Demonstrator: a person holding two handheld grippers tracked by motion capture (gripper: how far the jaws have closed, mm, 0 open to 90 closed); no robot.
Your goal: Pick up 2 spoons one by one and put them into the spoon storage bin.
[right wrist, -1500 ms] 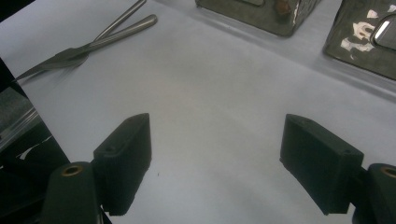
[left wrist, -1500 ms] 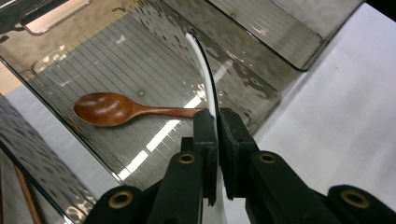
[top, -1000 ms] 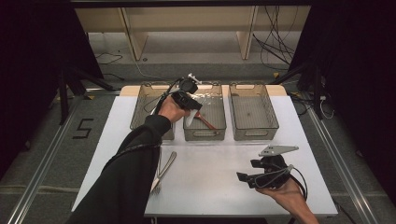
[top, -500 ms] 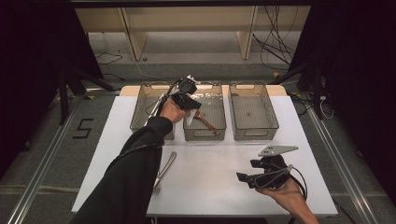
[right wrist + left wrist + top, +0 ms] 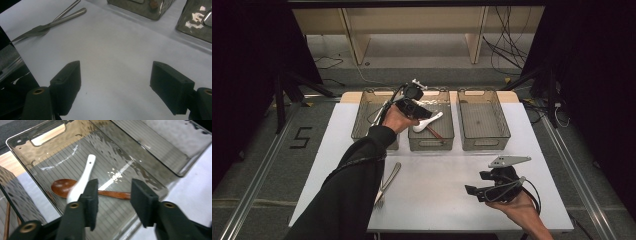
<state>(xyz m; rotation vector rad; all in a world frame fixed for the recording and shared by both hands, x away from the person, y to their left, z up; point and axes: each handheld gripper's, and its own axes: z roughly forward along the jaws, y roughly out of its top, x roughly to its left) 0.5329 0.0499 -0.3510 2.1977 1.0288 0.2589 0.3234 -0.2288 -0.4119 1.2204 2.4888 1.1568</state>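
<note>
Since the earlier frame, having just been opening: left gripper [image 5: 424, 114] jaws, white spoon [image 5: 428, 122] now dropping free beside one pad into the middle bin [image 5: 431, 142], across a wooden spoon [image 5: 62, 188]. Nothing lying between the jaws. Resting wide open over the white table [image 5: 437, 185]: right gripper [image 5: 473, 191]. Lying near the front edge: metal cutlery [image 5: 387, 182]. Surrounding the table: grey floor, dark drapes, trailing cables [image 5: 504, 47].

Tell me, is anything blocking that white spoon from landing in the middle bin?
Nothing visible. The left gripper has just been opening its jaws, with nothing between them; the white spoon is already inside the middle bin, over a wooden spoon.
</note>
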